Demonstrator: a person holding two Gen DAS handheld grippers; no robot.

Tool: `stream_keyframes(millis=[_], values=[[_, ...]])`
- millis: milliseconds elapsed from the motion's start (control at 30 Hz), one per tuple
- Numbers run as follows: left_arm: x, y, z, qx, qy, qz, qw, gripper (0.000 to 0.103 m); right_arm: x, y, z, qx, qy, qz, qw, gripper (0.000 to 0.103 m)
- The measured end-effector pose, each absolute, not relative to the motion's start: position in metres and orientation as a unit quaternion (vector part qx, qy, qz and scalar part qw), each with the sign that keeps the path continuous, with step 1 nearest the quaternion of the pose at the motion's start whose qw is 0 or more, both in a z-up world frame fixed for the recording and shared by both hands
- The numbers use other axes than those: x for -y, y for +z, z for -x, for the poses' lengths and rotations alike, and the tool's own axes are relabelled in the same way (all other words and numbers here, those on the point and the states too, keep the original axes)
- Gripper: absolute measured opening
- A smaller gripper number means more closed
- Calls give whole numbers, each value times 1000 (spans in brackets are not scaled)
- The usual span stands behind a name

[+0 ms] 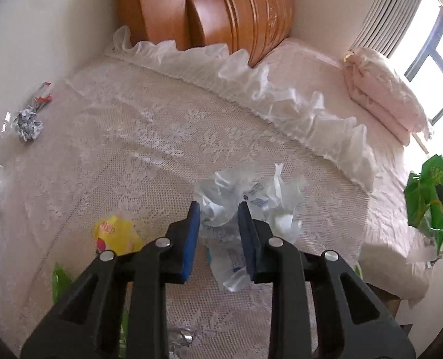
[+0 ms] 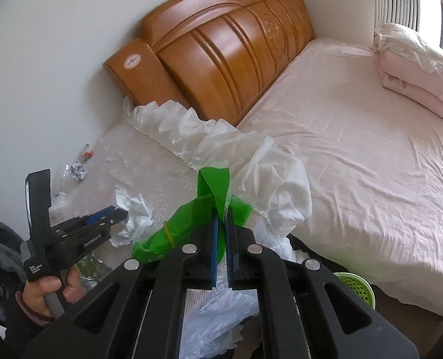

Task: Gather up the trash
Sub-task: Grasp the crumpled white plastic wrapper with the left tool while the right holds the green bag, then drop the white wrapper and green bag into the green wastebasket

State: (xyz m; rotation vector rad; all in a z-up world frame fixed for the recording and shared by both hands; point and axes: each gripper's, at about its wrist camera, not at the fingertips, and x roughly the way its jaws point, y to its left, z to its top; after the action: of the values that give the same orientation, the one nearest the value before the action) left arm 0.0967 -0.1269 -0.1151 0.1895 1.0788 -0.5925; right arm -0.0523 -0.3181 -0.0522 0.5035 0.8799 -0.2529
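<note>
**A:** Beside the wooden headboard (image 2: 221,45), on the lace cover (image 1: 149,149), the left gripper (image 1: 218,230) has its jaws closed onto the crumpled white wrapper (image 1: 245,203). Further from the headboard, the right gripper (image 2: 221,239) has its jaws pinched nearly together on the green plastic bag (image 2: 197,218).

**B:** What might go wrong?

**A:** The wrapper is loose film, caught by only a few folds; I think a quick lift could let it slide out. The pads might also snag the lace.

**B:** Anything unclear?

**A:** Yes. Whether the bag's mouth is open, I cannot tell. The yellow packet (image 1: 117,233) is partly behind the left gripper, the foil ball (image 1: 28,124) by the wall is small, and the green basket (image 2: 356,287) is mostly covered.
</note>
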Motion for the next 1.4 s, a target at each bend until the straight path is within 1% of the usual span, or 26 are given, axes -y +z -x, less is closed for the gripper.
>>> stream_keyframes(millis=[33,100,133,167,233,267,300,600,667,700,733,767,800,833,867,900,967,1100,1233,1400], values=[[127,-113,-95,-501,-279,-88,814,29,318,-51,54,-419,-122,-240,867,5],[129,-113,-93,-502,-284,-93,812,38,317,-52,56,-419,-122,-241,867,5],[130,-112,-91,-500,-285,-98,812,53,317,-52,58,-419,-122,-242,867,5],[130,-110,-88,-496,-284,-99,814,71,316,-52,58,-419,-122,-242,867,5],[128,-105,-81,-483,-292,-96,820,88,316,-52,60,-419,-121,-242,867,5],[128,-103,-79,-478,-298,-95,821,95,316,-53,60,-420,-121,-242,866,5],[129,-102,-77,-476,-305,-94,820,95,316,-53,61,-421,-122,-242,866,5],[171,-136,-76,-514,-311,-146,786,95,317,-64,65,-431,-123,-252,858,5],[176,-139,-74,-511,-314,-153,786,95,318,-66,65,-434,-124,-255,855,5],[177,-139,-72,-504,-314,-156,789,94,318,-67,65,-434,-124,-256,855,5],[178,-139,-72,-500,-317,-156,791,86,318,-69,65,-435,-125,-257,854,5],[179,-139,-72,-500,-318,-155,790,74,318,-70,65,-436,-125,-258,853,5],[179,-140,-72,-503,-320,-152,788,68,319,-71,65,-437,-126,-259,852,5],[180,-140,-73,-506,-323,-147,786,59,319,-72,65,-438,-126,-260,852,5],[180,-141,-73,-508,-325,-142,785,52,320,-73,66,-438,-126,-260,851,5],[180,-141,-74,-509,-329,-135,784,51,320,-74,66,-439,-126,-261,851,5],[179,-139,-72,-507,-333,-127,785,45,320,-74,66,-438,-127,-261,851,5],[178,-132,-69,-500,-337,-121,789,44,322,-72,69,-435,-128,-261,852,5],[171,-115,-60,-488,-341,-114,796,44,322,-66,78,-425,-132,-257,858,5],[168,-86,-21,-476,-371,-118,789,44,327,-58,117,-416,-159,-245,861,5]])
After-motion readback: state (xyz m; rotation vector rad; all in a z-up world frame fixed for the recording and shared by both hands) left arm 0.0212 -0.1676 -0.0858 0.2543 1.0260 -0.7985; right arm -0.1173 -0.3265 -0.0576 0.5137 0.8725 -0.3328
